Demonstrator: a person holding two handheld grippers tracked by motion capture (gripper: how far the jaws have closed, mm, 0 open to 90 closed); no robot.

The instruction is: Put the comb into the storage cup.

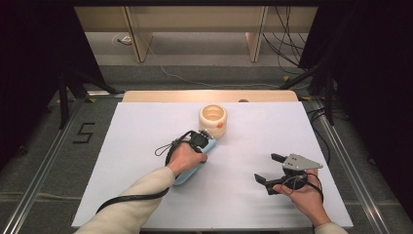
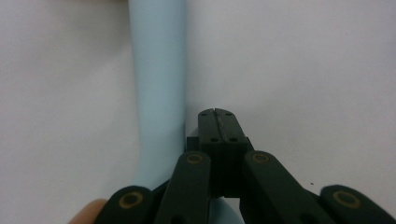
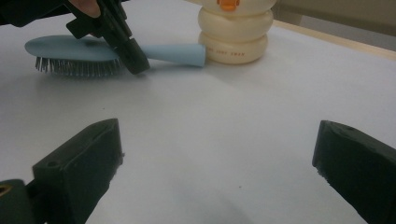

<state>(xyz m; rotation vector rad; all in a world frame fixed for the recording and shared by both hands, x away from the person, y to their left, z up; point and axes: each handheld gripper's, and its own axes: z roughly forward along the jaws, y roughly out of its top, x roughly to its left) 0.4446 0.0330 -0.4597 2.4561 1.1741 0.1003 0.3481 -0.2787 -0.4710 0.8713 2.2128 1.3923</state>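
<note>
A light-blue hairbrush (image 3: 74, 55) lies bristles down on the white table, its handle (image 2: 159, 70) pointing at a cream duck-shaped pot (image 1: 213, 119) with an orange beak. My left gripper (image 2: 217, 114) is shut with nothing between its jaws. Its tips stand on the table right beside the brush handle, near where the handle meets the head; in the right gripper view the left gripper (image 3: 133, 58) leans against the brush there. My right gripper (image 1: 269, 168) rests at the front right of the table, open wide and holding nothing, aimed toward the brush and the pot (image 3: 236, 35).
The white board (image 1: 146, 122) covers a wooden table whose far edge (image 1: 209, 95) shows behind the pot. Cables trail from both grippers. Dark stands and floor cables flank the table on both sides.
</note>
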